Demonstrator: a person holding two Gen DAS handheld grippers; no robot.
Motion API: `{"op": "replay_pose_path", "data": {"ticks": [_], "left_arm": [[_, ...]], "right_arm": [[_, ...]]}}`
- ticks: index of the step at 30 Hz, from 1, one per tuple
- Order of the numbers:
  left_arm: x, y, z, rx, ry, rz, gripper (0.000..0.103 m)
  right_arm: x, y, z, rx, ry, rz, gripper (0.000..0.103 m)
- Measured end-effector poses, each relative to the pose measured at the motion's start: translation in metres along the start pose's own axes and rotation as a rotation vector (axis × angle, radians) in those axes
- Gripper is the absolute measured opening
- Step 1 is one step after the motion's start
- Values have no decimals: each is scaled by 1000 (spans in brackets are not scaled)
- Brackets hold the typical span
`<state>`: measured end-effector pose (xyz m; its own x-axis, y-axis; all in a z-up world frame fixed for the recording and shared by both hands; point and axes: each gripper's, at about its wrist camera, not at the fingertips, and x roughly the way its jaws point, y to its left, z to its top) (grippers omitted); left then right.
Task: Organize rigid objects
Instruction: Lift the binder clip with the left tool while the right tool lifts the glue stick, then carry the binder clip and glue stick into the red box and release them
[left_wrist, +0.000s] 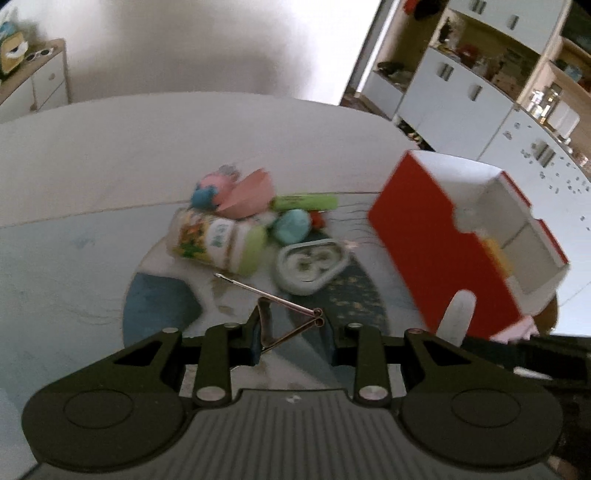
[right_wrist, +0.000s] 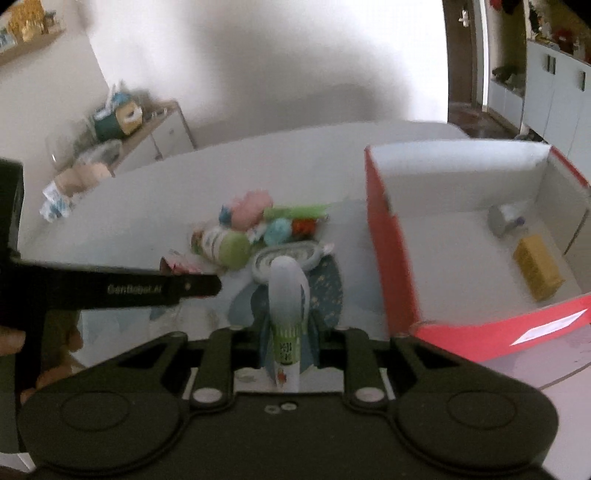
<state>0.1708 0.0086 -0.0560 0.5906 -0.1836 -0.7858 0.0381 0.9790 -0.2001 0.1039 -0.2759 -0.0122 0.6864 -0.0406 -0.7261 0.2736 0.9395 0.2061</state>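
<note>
So far I count two things already put away in the red cardboard box with the white inside: a yellow rectangular block and a small grey round piece near its far wall; I cannot tell what that grey piece is.

My right tongs are clamped on a white tube with a green printed label, held upright between the pads, just left of the box's near corner. My left tongs stand only a little apart; a thin metal wire clip sits between them against the left pad. It looks pinched there, though I cannot be sure the right pad touches it.

Most of the work remains, I judge. Out on the white tabletop a heap is waiting:
- a printed jar with a pale green cap, lying on its side
- a grey-green rounded case
- a teal ball-like thing
- a lime green stick
- a pink folded piece

Both held items need dropping into the box, then the heap one by one.
</note>
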Motion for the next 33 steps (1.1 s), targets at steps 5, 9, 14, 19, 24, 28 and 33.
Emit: {"op": "replay_pose_path", "data": {"ticks": [5,9,14,19,24,28,33], "left_arm": [[-18,-29,5,40,-27,-9,30],[-28,-56,13,58,-42,-23,30],[-35,-90,24,94,-73,-33,30],[-31,-125,39,126,-97,-25,30],[-23,-160,54,150,-106,-29,30],[-13,-185,66,157,-111,-37,30],[5,-221,77,222,-100,-35,30]], "right_arm": [[-24,-23,11,33,-50,30,20],[-43,-41,24,43,-85,56,20],[-62,-65,43,49,-116,77,20],[-79,-99,55,61,-120,92,20],[-88,-133,67,95,-122,104,20],[-88,-159,72,78,-107,84,20],[-79,-187,71,59,-51,39,20]]}}
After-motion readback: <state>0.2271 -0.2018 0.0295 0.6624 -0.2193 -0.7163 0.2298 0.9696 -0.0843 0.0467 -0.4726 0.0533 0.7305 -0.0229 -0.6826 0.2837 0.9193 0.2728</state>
